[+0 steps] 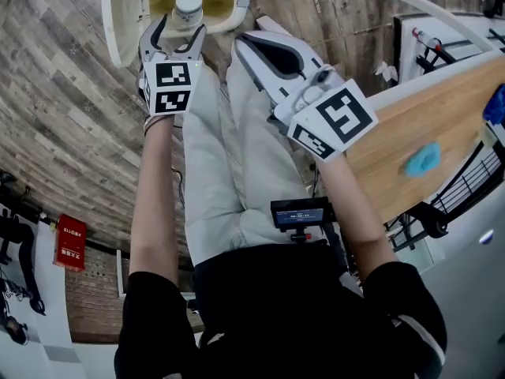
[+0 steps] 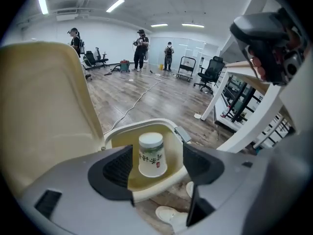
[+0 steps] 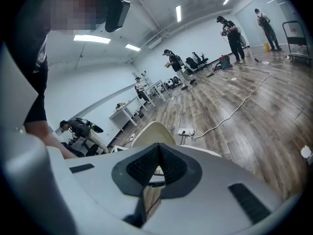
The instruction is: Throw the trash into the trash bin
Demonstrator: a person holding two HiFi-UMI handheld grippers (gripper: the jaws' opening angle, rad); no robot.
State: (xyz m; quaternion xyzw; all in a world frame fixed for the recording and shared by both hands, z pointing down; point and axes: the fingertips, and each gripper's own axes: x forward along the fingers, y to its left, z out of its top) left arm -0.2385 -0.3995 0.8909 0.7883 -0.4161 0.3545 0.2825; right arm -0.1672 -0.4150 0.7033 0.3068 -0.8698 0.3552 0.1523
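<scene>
A white paper cup (image 1: 188, 6) with green print hangs upside down over the open mouth of a cream trash bin (image 1: 118, 22). My left gripper (image 1: 180, 34) straddles the cup from above. In the left gripper view the cup (image 2: 151, 154) sits between the two black pads with a gap on either side, so the left gripper (image 2: 157, 164) is open and neither pad touches it. The bin's rim (image 2: 146, 189) lies just below, and its raised lid (image 2: 44, 106) stands at the left. My right gripper (image 1: 243, 44) hovers beside the bin to the right, its pads pressed together with nothing in them (image 3: 157, 168).
A wooden tabletop (image 1: 442, 125) with a blue scrap (image 1: 422, 160) juts in at the right. The person's light trousers (image 1: 225, 148) and white shoes (image 2: 168, 214) are under the grippers. A red box (image 1: 71, 242) lies at the left. Several people (image 2: 141, 48) stand far across the wooden floor.
</scene>
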